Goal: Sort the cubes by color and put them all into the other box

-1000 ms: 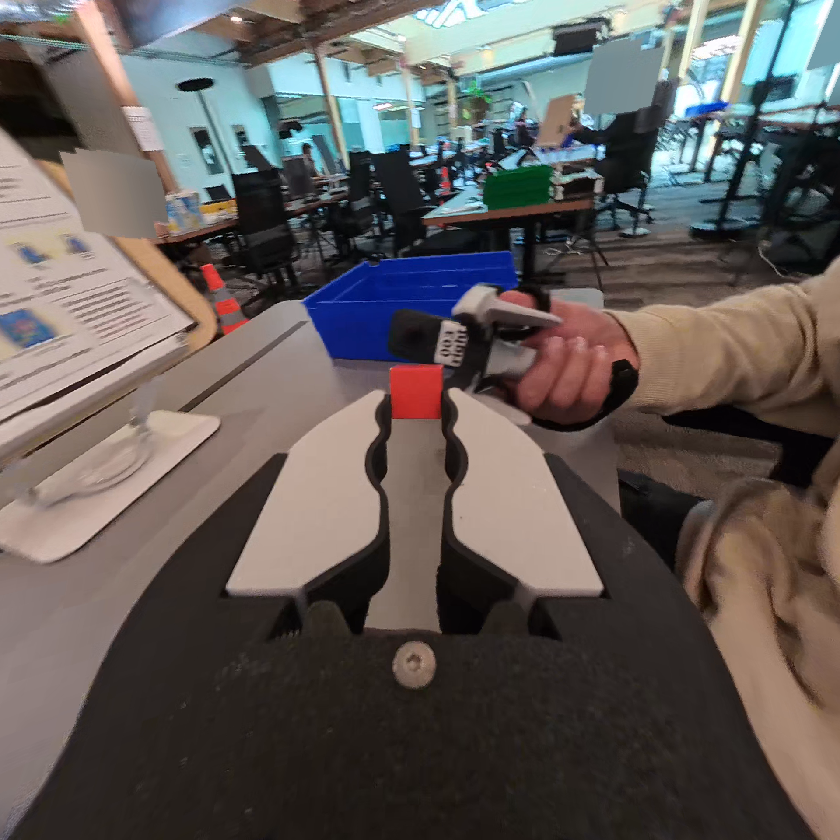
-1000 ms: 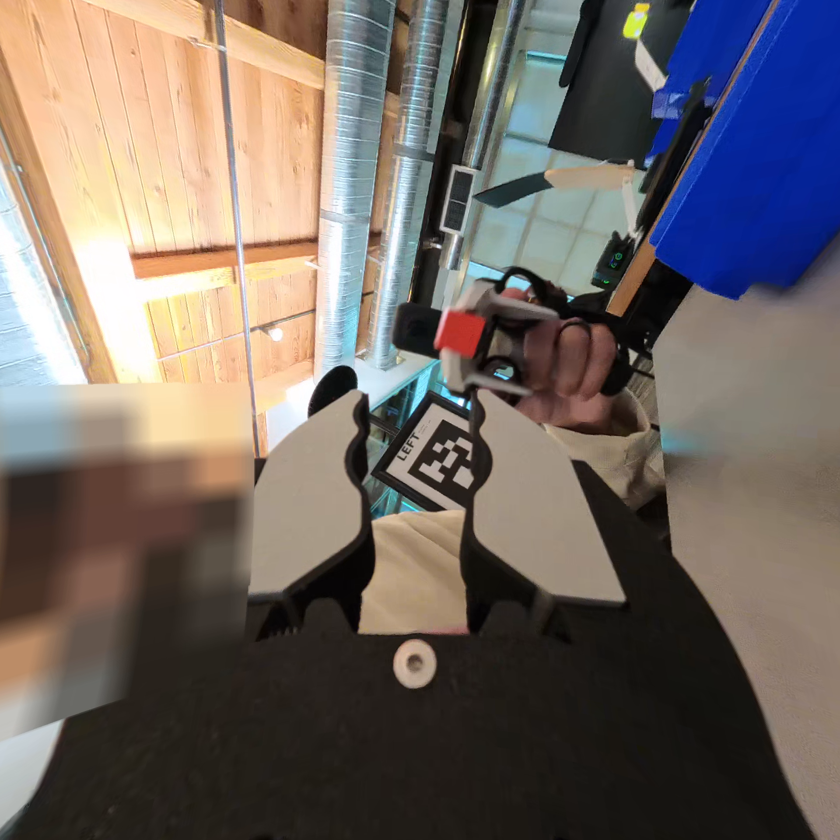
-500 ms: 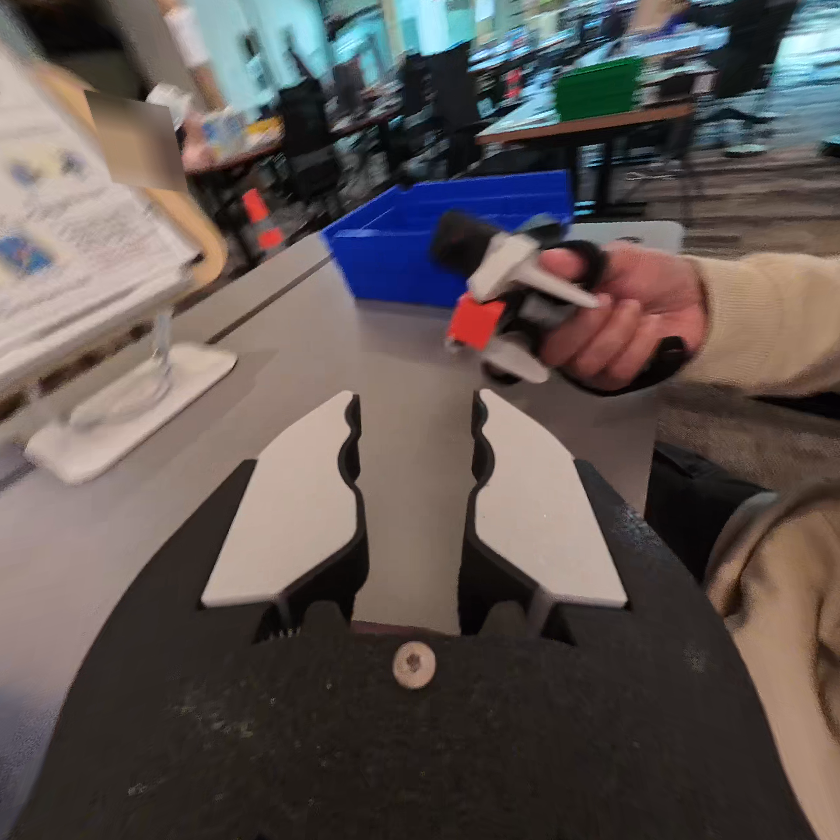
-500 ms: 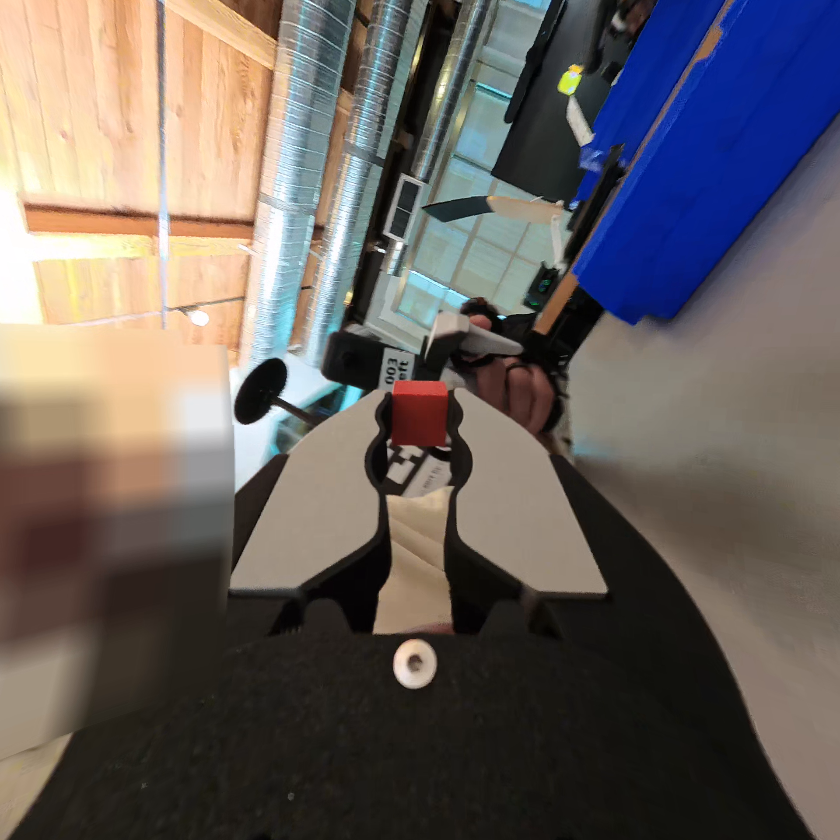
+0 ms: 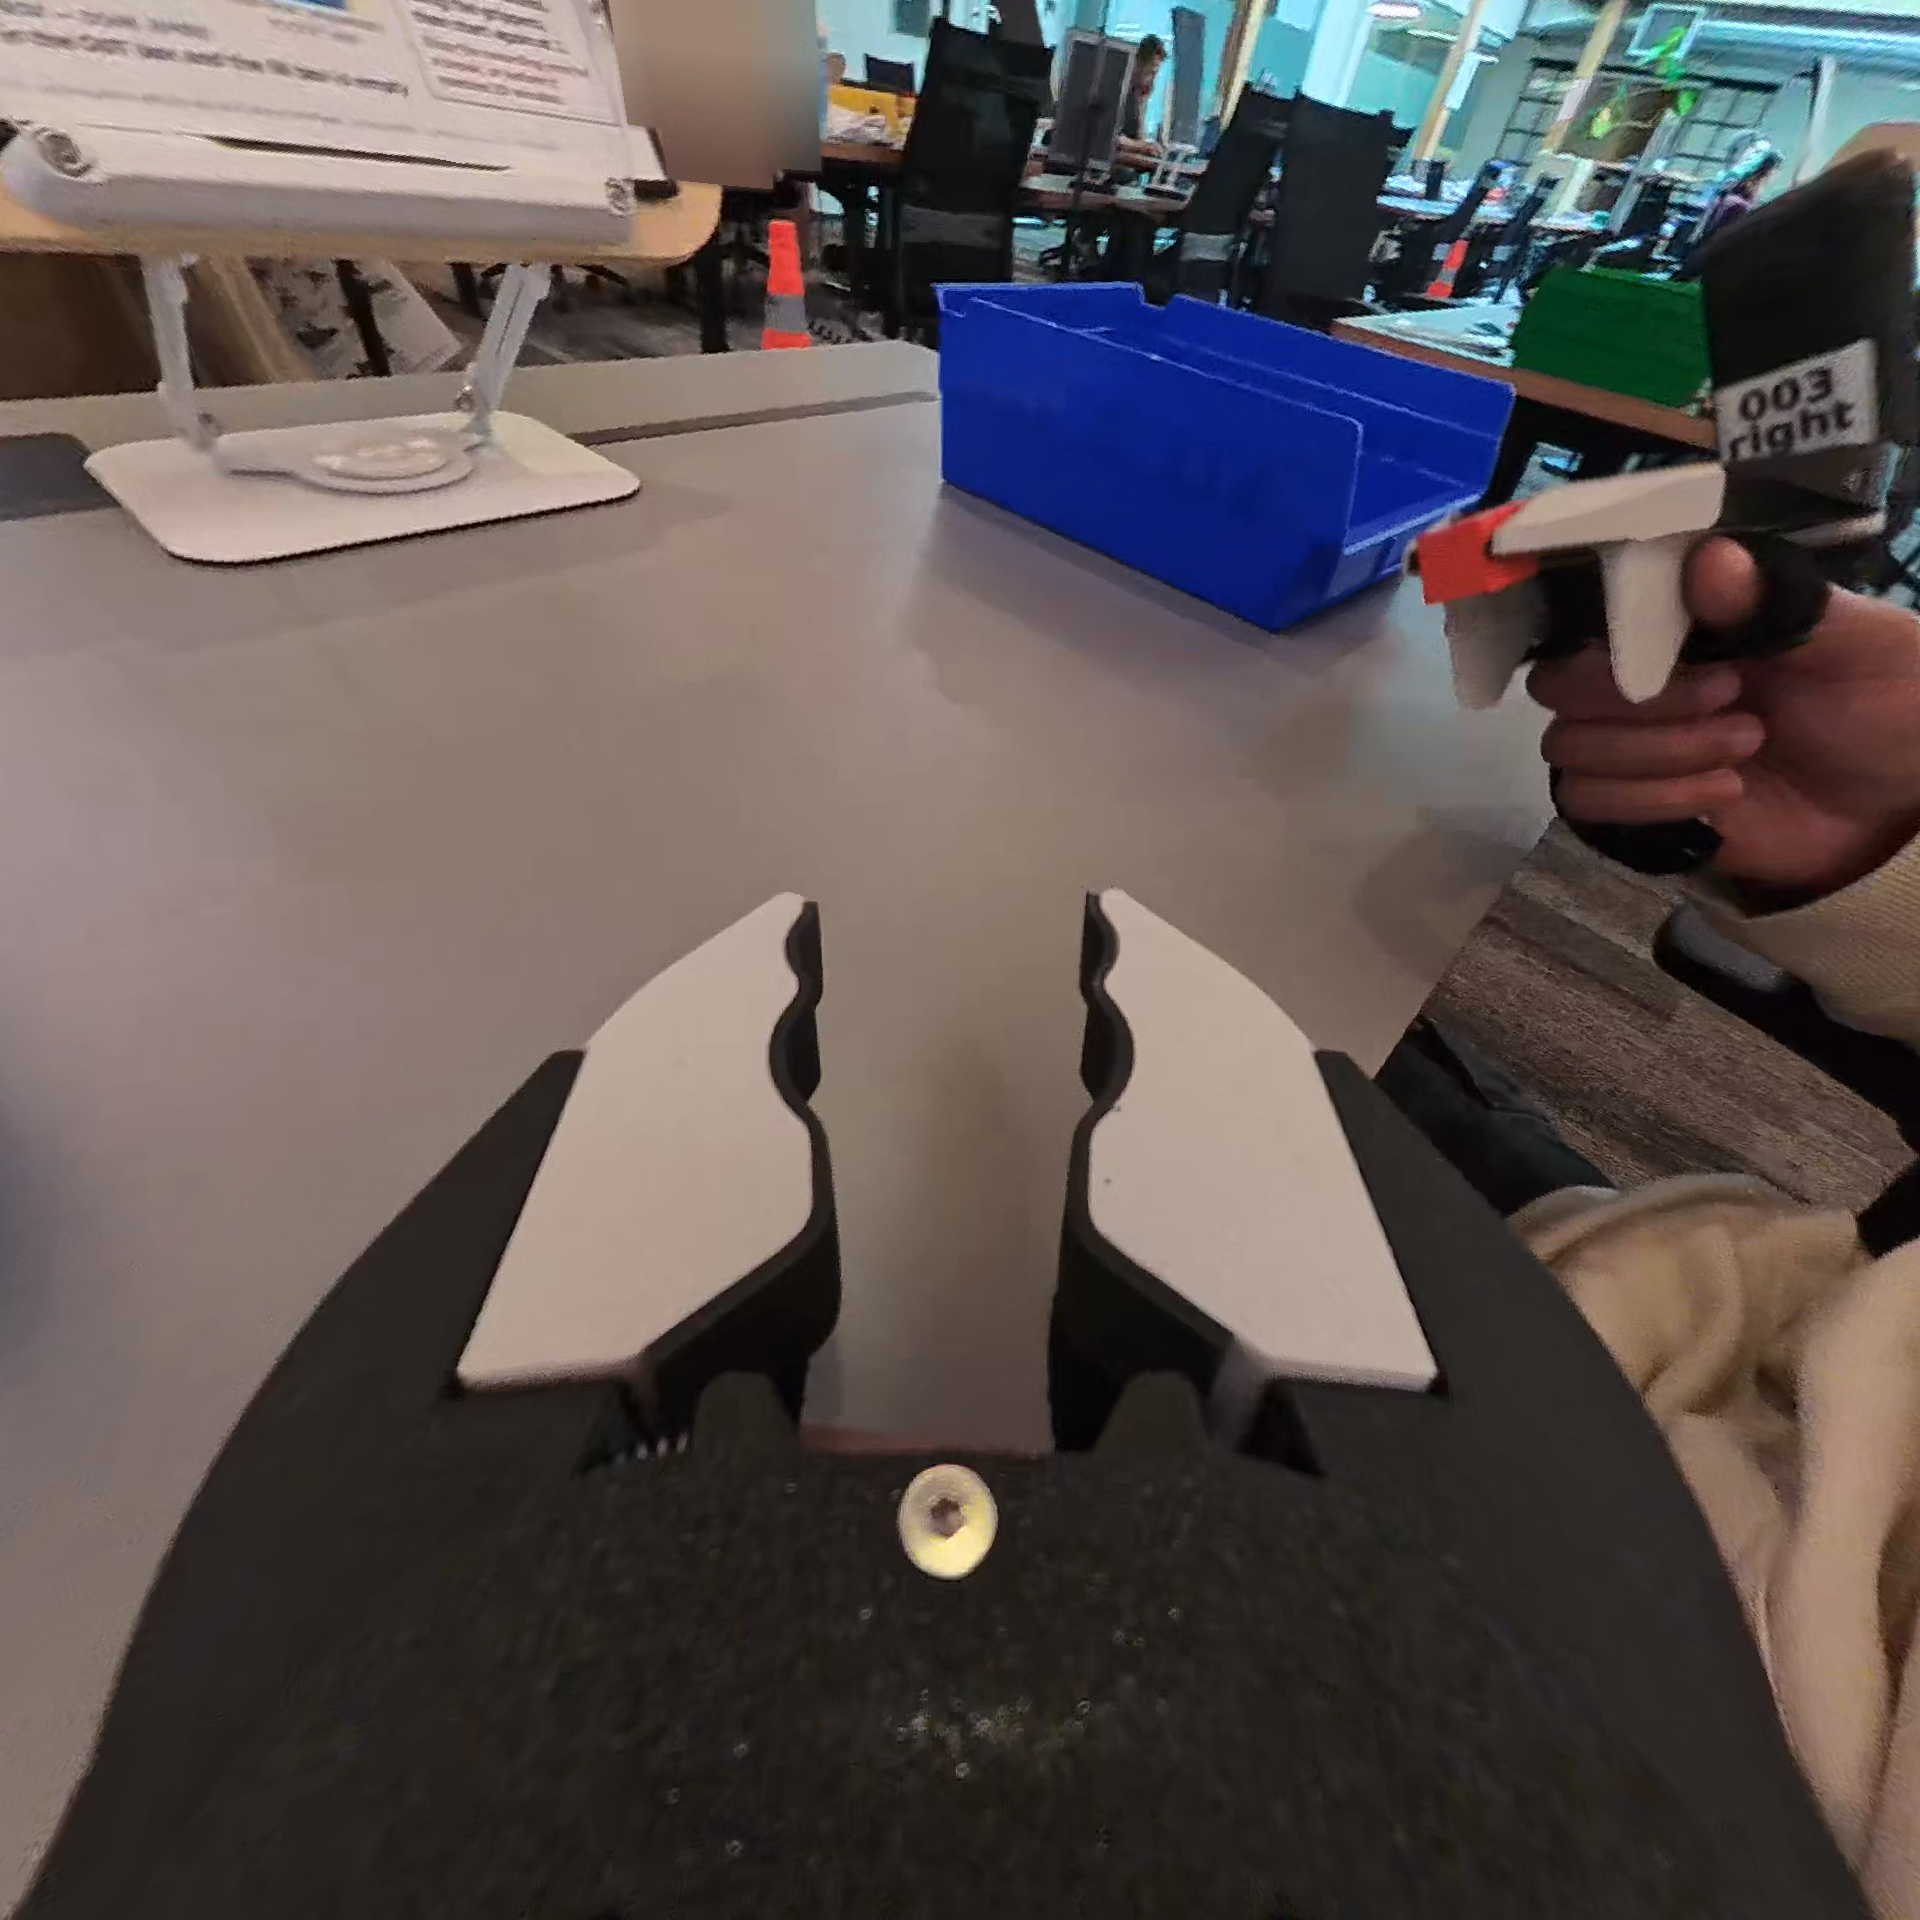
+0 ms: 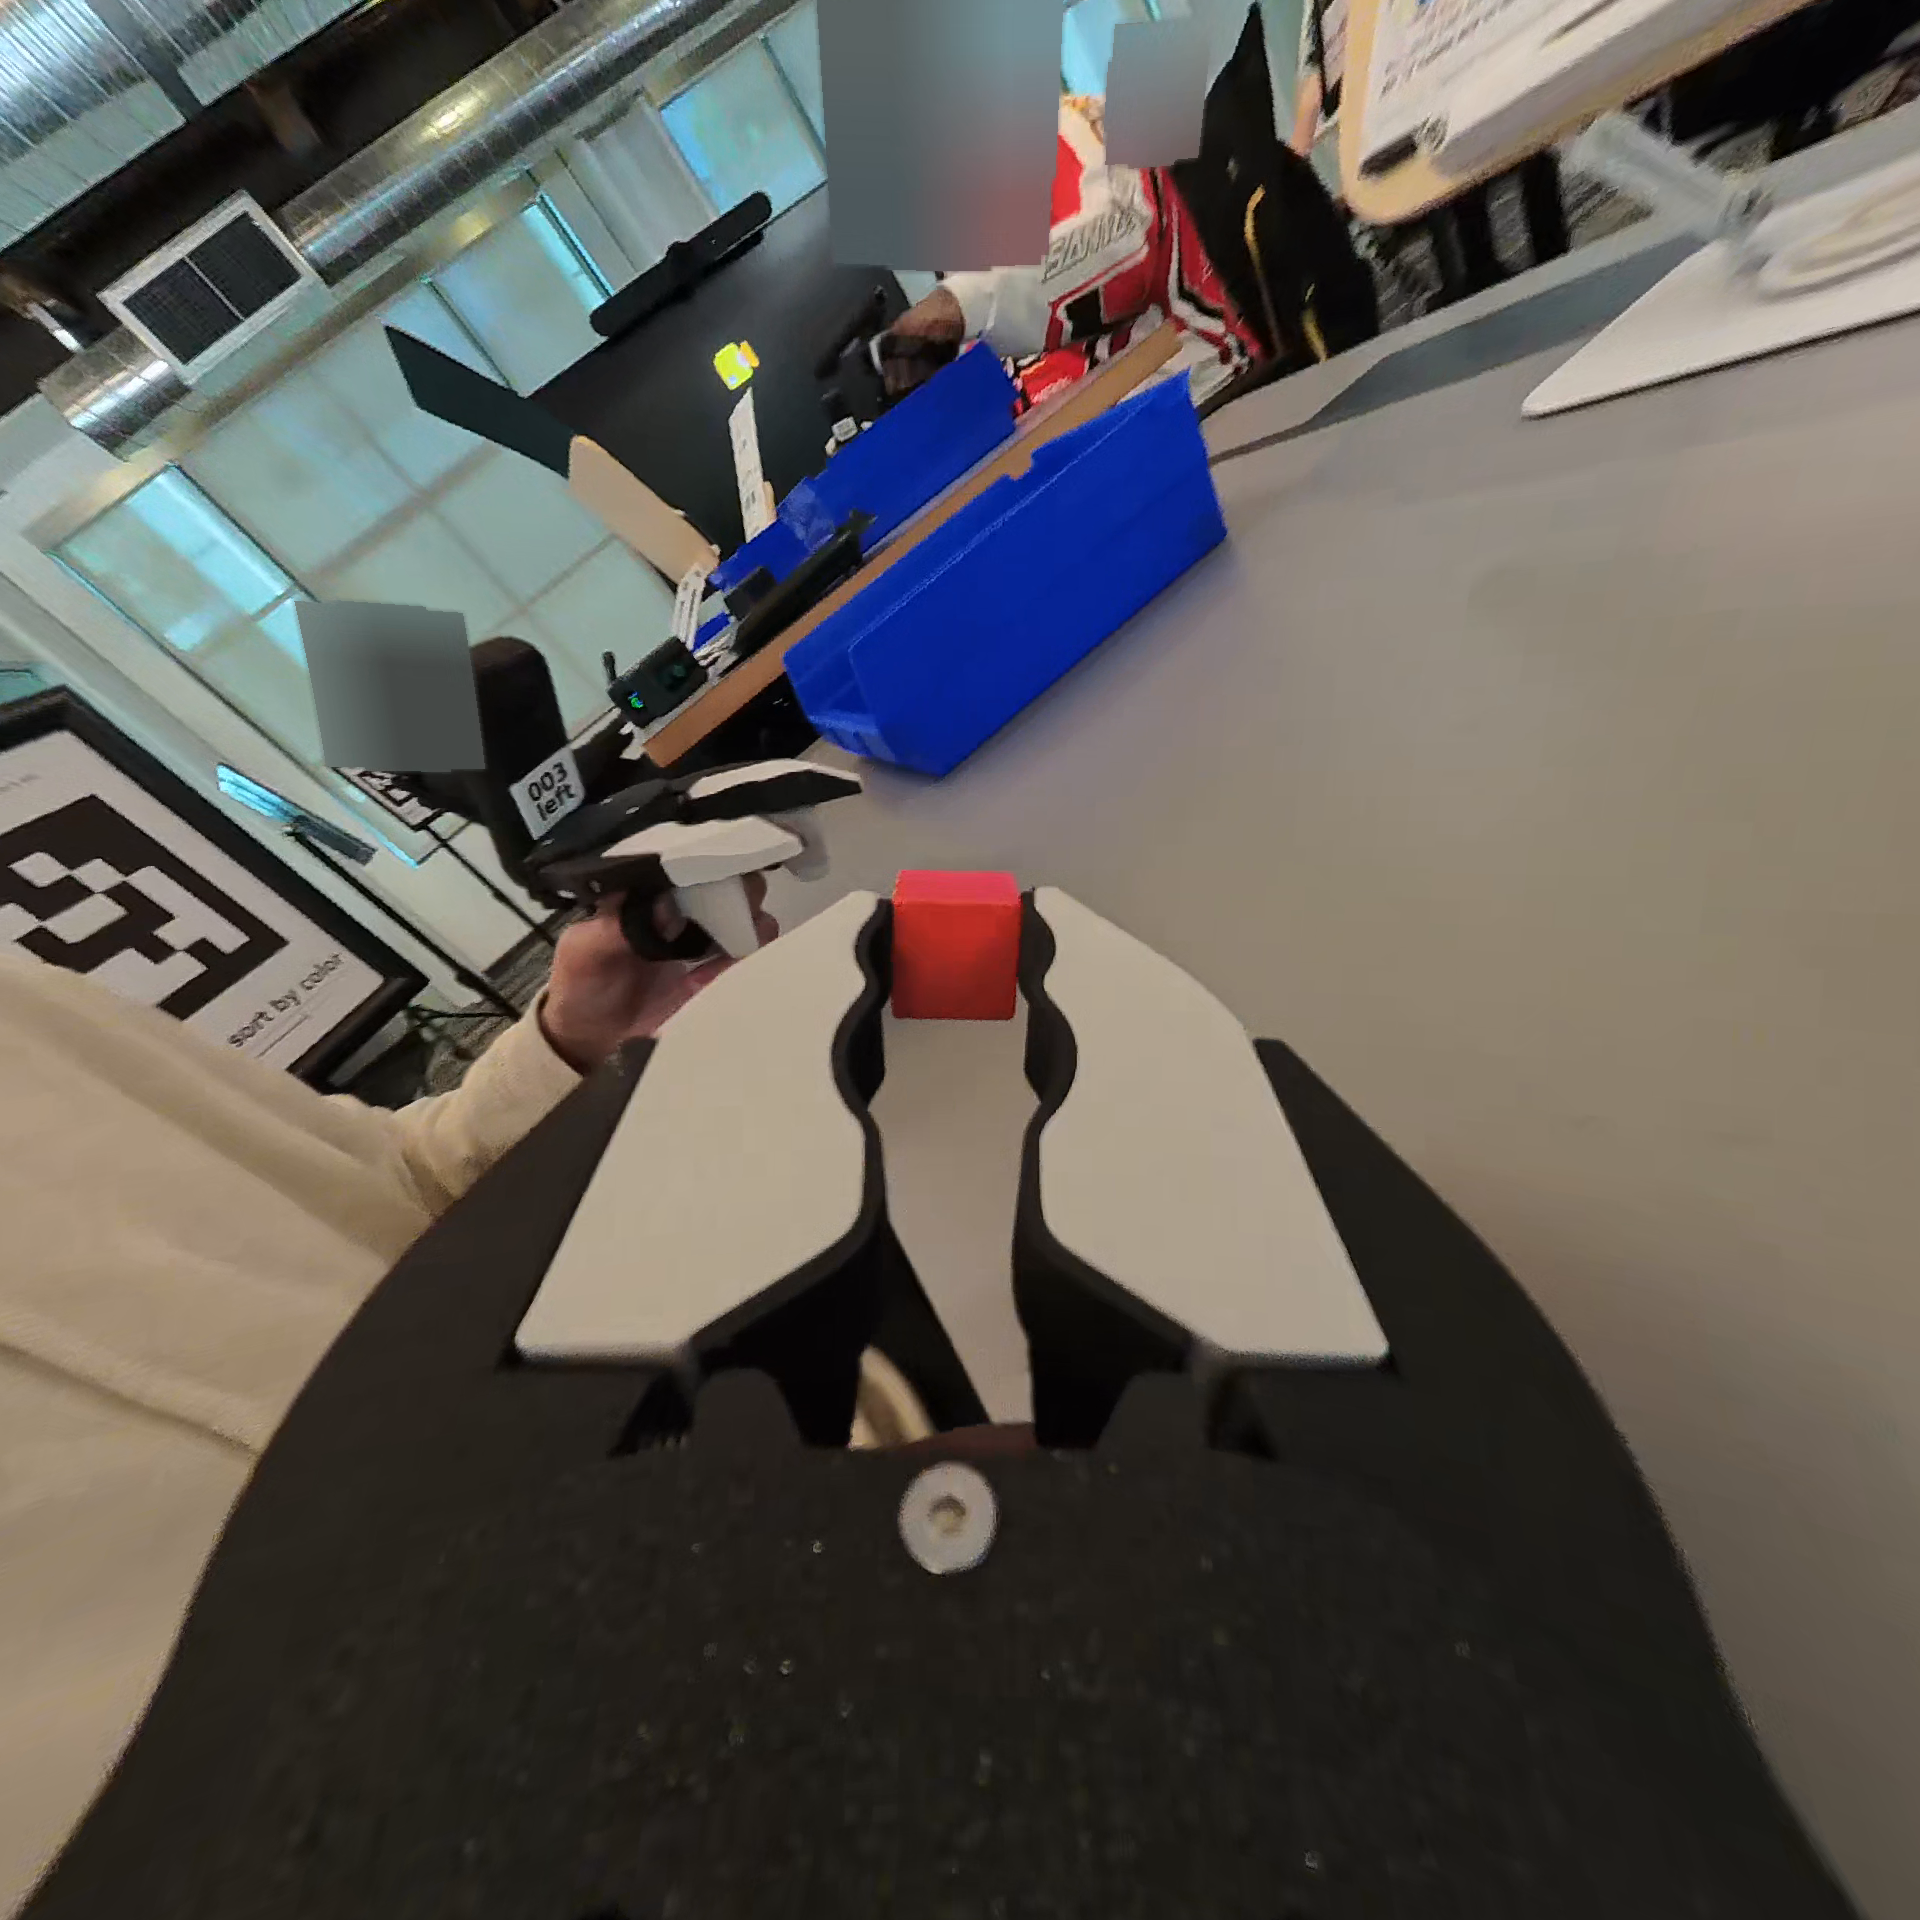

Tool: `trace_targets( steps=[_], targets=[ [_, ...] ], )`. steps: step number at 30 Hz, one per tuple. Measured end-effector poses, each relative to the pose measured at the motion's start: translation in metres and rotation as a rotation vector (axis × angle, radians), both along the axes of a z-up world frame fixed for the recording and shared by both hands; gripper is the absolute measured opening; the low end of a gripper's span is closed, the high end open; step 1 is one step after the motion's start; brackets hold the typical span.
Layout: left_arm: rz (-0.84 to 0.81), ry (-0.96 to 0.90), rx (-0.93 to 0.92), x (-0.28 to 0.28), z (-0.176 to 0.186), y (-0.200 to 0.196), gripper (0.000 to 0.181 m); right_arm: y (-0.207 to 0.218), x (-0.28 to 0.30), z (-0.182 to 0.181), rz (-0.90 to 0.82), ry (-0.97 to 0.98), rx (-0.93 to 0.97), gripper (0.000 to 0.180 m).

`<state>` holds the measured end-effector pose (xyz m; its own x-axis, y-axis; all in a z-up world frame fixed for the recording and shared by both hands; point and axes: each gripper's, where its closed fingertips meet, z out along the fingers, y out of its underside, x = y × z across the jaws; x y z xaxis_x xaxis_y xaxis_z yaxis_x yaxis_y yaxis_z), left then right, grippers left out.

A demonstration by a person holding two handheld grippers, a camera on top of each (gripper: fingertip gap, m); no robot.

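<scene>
Carrying the red cube (image 6: 954, 943) clamped at its tips above the table (image 6: 1558, 831), right gripper (image 6: 956, 935) aims toward blue bin (image 6: 997, 613) for drop-off; left gripper (image 5: 948, 914) gapes empty, clear of the path.

I see red cube (image 6: 954, 943), blue box (image 5: 1195, 436), grey table (image 5: 520, 727), white/black gripper fingers (image 6: 727, 1132), cream sleeve (image 6: 208, 1143), b/w checker sign (image 6: 125, 914).

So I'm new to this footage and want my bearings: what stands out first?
The red cube, pinched at the tips of the right gripper, held above the grey table. Beyond it sits the blue box on the table. The left gripper is open, with nothing between its fingers.
</scene>
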<state>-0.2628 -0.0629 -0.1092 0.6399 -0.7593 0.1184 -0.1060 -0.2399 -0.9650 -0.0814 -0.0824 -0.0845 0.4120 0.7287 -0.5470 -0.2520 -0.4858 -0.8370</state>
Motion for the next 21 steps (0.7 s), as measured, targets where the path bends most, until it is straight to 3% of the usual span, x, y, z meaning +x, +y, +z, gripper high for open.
trace_targets(
  steps=[3, 6, 8, 10, 11, 13, 14, 17, 20, 21],
  targets=[
    [-0.024, 0.020, 0.017, 0.006, -0.001, -0.003, 0.048, 0.010, 0.024, 0.020, -0.064, -0.064, 0.100, 0.023],
    [-0.034, 0.095, 0.056, 0.008, -0.008, -0.007, 0.047, 0.063, 0.113, 0.054, -0.379, -0.255, 0.125, 0.023],
    [-0.013, 0.161, 0.119, 0.006, -0.009, -0.006, 0.045, 0.107, 0.173, 0.065, -0.487, -0.390, 0.066, 0.022],
    [-0.025, 0.177, 0.151, 0.010, -0.007, -0.008, 0.045, 0.161, 0.231, 0.033, -0.551, -0.704, -0.066, 0.023],
    [-0.021, 0.173, 0.149, 0.011, -0.005, -0.008, 0.045, 0.180, 0.246, 0.006, -0.491, -0.793, -0.201, 0.023],
    [0.004, 0.162, 0.130, 0.010, -0.004, -0.007, 0.046, 0.207, 0.241, -0.031, -0.306, -0.729, -0.413, 0.023],
    [-0.007, 0.150, 0.115, 0.011, -0.004, -0.009, 0.046, 0.220, 0.248, -0.047, -0.313, -0.773, -0.468, 0.023],
    [-0.012, 0.123, 0.098, 0.008, -0.002, -0.013, 0.046, 0.232, 0.271, -0.098, -0.270, -1.075, -0.601, 0.023],
    [0.013, 0.127, 0.108, 0.000, -0.001, -0.012, 0.047, 0.239, 0.273, -0.101, -0.311, -1.145, -0.603, 0.027],
    [0.021, 0.125, 0.105, -0.003, -0.002, -0.012, 0.047, 0.239, 0.277, -0.093, -0.345, -1.170, -0.591, 0.043]
  ],
)
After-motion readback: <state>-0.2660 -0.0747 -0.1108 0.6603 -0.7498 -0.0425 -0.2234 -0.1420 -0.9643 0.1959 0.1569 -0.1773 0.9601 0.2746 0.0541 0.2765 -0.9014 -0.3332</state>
